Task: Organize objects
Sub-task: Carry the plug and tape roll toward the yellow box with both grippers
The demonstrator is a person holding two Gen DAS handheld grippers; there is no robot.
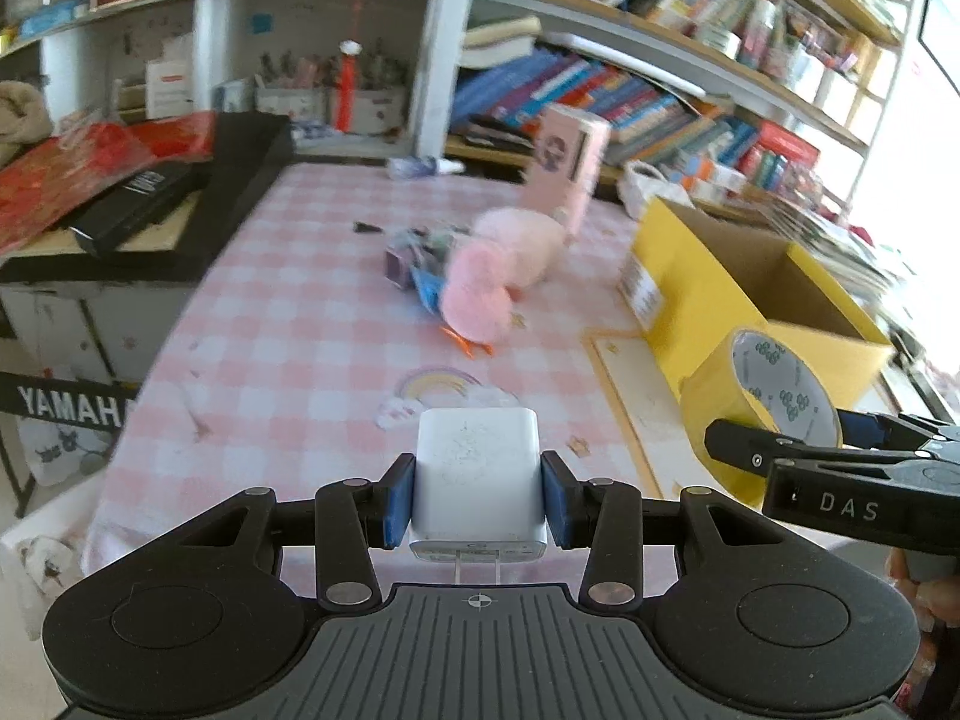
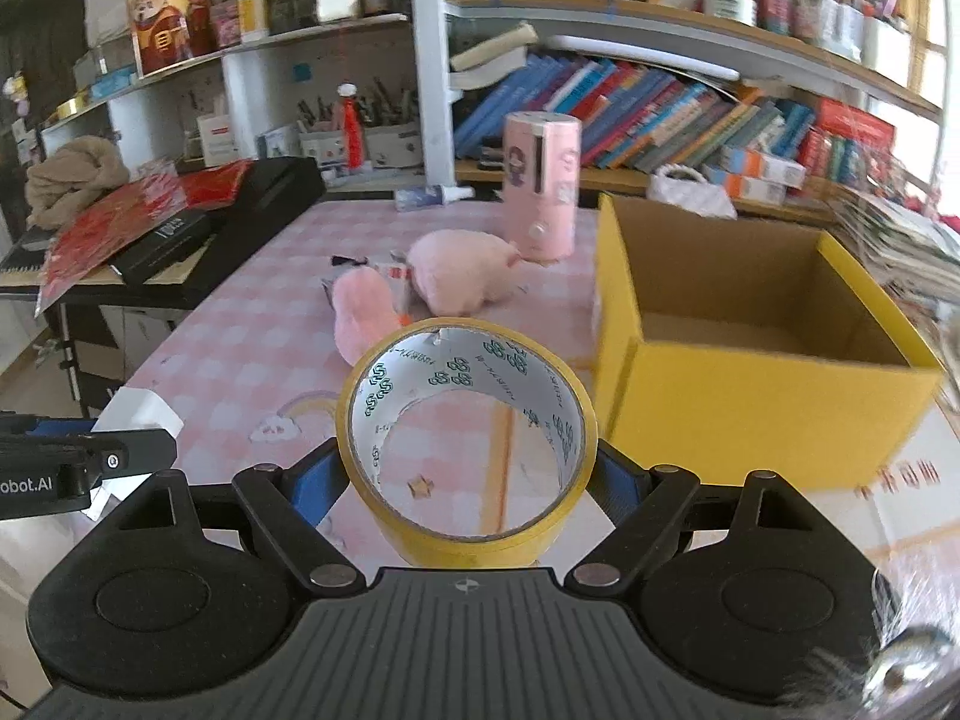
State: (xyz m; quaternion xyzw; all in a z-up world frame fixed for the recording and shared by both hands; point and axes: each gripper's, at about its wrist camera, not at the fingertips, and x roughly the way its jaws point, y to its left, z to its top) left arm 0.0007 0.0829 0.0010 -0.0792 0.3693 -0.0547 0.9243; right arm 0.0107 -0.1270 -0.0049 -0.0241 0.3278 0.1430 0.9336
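My left gripper (image 1: pixel 477 495) is shut on a white charger plug (image 1: pixel 478 480), held above the pink checked table (image 1: pixel 288 336). My right gripper (image 2: pixel 468 474) is shut on a yellow tape roll (image 2: pixel 414 384), which also shows at the right of the left wrist view (image 1: pixel 714 402). An open yellow cardboard box (image 2: pixel 762 396) stands just right of the tape; it also shows in the left wrist view (image 1: pixel 690 276). Two pink plush toys (image 2: pixel 462 276) lie mid-table with small packets beside them.
A pink cylinder (image 2: pixel 543 180) stands behind the plush toys. A black keyboard case (image 2: pixel 228 228) with red papers sits at the table's left. Bookshelves (image 2: pixel 660 102) fill the back. A small tube (image 2: pixel 429 196) lies at the far table edge.
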